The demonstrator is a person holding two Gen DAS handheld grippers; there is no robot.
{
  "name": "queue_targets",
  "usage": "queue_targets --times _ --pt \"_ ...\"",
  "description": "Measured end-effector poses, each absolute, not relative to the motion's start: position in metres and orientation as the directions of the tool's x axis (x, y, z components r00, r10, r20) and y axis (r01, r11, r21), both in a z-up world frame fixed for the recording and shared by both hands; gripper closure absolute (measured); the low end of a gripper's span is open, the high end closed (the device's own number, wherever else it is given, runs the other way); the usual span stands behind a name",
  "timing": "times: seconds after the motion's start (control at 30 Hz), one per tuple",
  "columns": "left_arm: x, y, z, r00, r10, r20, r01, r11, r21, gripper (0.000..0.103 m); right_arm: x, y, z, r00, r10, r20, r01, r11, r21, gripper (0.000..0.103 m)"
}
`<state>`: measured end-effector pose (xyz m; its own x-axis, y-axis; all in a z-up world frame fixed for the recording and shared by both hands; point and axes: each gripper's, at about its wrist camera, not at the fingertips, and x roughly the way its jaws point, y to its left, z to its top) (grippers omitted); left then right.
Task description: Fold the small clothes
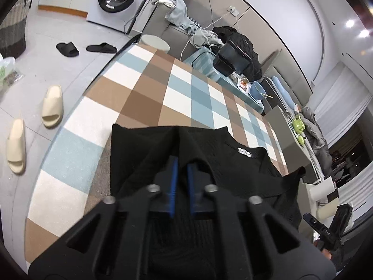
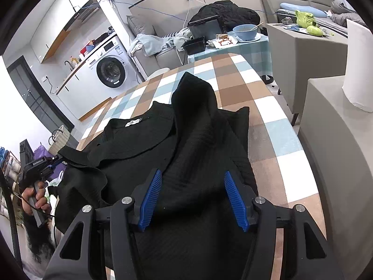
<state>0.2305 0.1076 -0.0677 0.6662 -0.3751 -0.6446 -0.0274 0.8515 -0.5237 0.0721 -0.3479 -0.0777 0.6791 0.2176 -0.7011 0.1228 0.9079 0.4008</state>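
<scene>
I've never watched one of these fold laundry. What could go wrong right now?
The left gripper pinches only a narrow bit of the black garment, so the fabric could slip out. The right gripper is open and holds nothing, so the raised fold may flop crookedly over the white neck label.

This is a lived-in home, an open room joining laundry corner, kitchen and sitting area. A front-loading washing machine [image 2: 109, 71] stands under a worktop with a sink tap [image 2: 68, 63], wall cupboards [image 2: 56, 23] above it. To its right a grey sofa [image 2: 149, 46] carries heaped clothes [image 2: 151, 43]. Two pairs of slippers, black [image 1: 67, 49] and cream [image 1: 52, 106], lie on the tiled floor at left, near a woven laundry basket [image 1: 14, 30]. A checked cloth [image 1: 149, 86] covers the counter; on a smaller table beyond it sit a blue bowl [image 2: 245, 31] and food trays [image 2: 194, 45]. Far right, a green toy head [image 2: 305, 18] rests on a grey cabinet.
</scene>
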Motion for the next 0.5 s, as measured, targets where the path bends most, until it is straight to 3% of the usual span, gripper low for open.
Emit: queue_targets --times 0.37,0.5 --pt "0.251 0.131 -0.024 0.722 -0.366 -0.587 0.027 0.863 -0.504 0.102 0.086 -0.356 -0.075 0.686 0.193 -0.701 0.128 0.917 0.378 0.042" --pt "0.284 0.152 -0.035 0.697 -0.348 -0.628 -0.023 0.863 -0.504 0.102 0.101 -0.363 -0.077 0.685 0.189 -0.704 0.129 0.919 0.372 0.041"
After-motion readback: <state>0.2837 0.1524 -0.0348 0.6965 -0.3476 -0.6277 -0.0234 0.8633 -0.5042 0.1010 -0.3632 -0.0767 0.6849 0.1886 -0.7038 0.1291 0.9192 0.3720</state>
